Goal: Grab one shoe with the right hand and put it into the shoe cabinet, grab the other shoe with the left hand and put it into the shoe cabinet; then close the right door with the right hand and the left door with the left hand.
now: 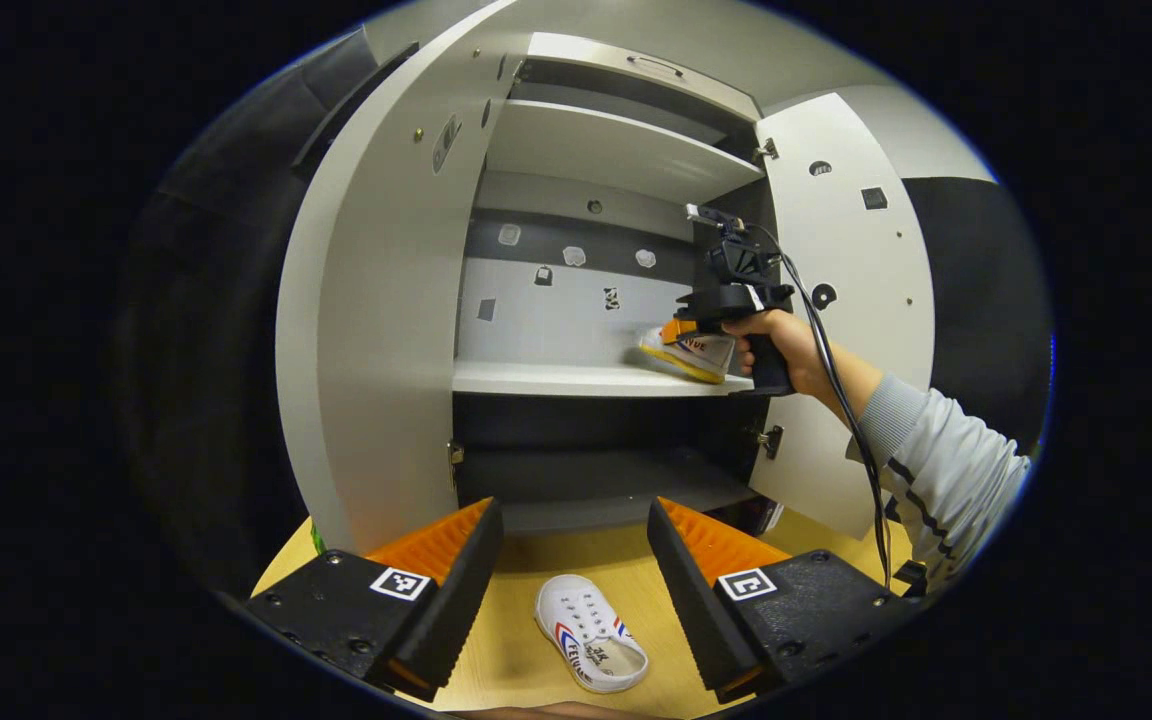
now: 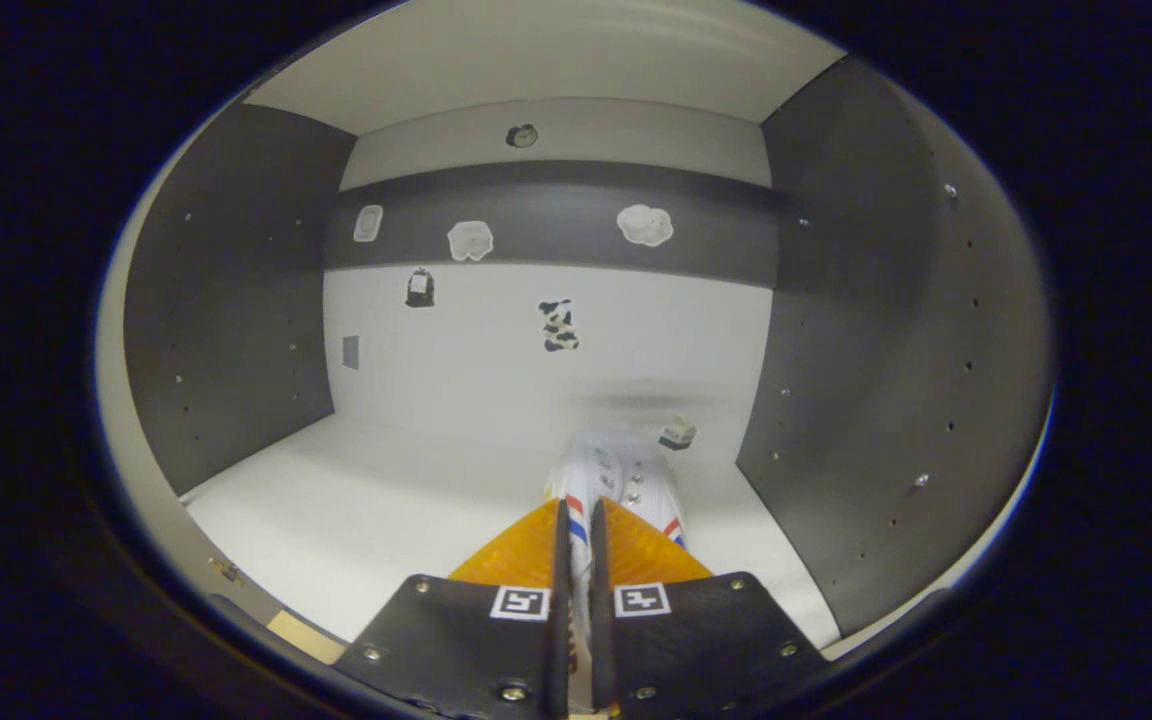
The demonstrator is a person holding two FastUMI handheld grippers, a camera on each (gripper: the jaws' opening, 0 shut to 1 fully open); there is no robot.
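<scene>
A white shoe (image 1: pixel 591 633) with red and blue stripes lies on the wooden floor, between and just beyond the wide-open fingers of my left gripper (image 1: pixel 576 560). Ahead stands the shoe cabinet (image 1: pixel 576 378) with both doors open. A hand holds my right gripper (image 1: pixel 681 330) at the right end of the middle shelf, shut on the second shoe (image 1: pixel 688 352), which is tilted with its yellow sole touching the shelf. In the right gripper view my right gripper (image 2: pixel 576 560) pinches that shoe (image 2: pixel 616 480) by its side wall, toe pointing into the compartment.
The left door (image 1: pixel 376 320) and right door (image 1: pixel 851 300) swing outward on either side. A sleeve (image 1: pixel 941 470) and black cable (image 1: pixel 841 390) cross in front of the right door. Dark side panels (image 2: pixel 896 360) enclose the white shelf (image 2: pixel 356 520). An upper shelf (image 1: pixel 606 150) sits above.
</scene>
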